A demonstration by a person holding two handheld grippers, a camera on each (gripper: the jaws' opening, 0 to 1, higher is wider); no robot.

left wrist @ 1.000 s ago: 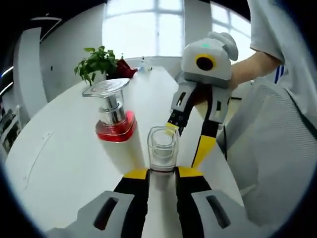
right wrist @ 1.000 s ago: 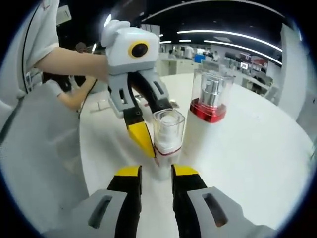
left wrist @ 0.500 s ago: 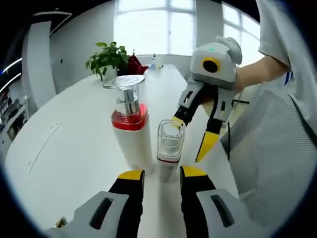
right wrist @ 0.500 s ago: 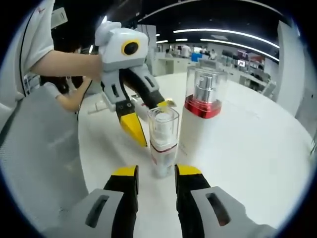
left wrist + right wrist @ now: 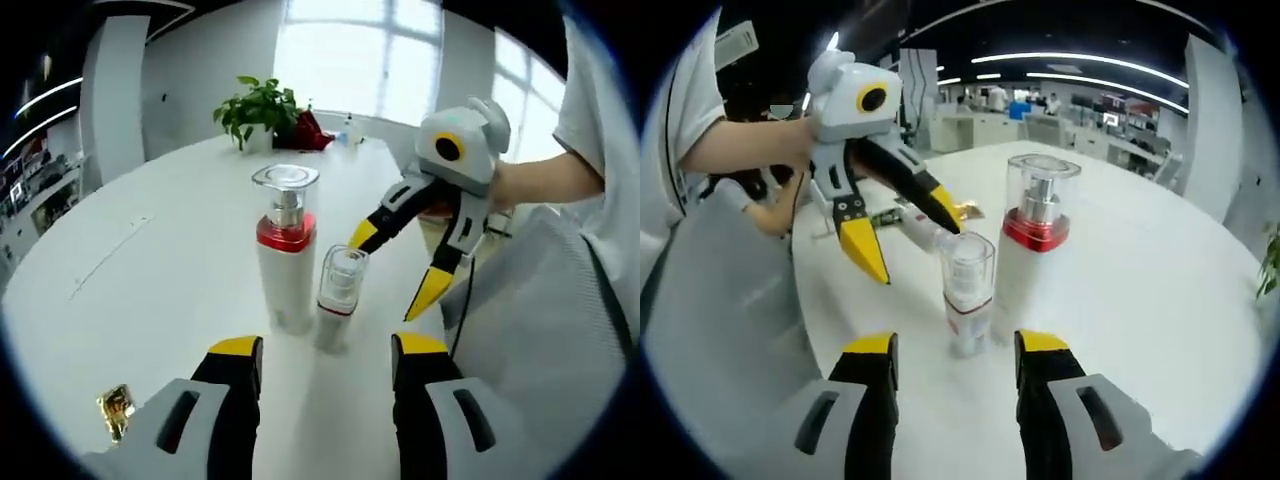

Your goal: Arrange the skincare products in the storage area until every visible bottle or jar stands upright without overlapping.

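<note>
I see the big white table [image 5: 130, 270] first. The tall bottle [image 5: 285, 255] with the red collar stands upright on it, and the small bottle [image 5: 338, 300] stands upright just beside it. My left gripper [image 5: 325, 352] is spread wide and holds nothing. My right gripper [image 5: 955, 350] is spread wide too, near the small bottle but apart from it.
</note>
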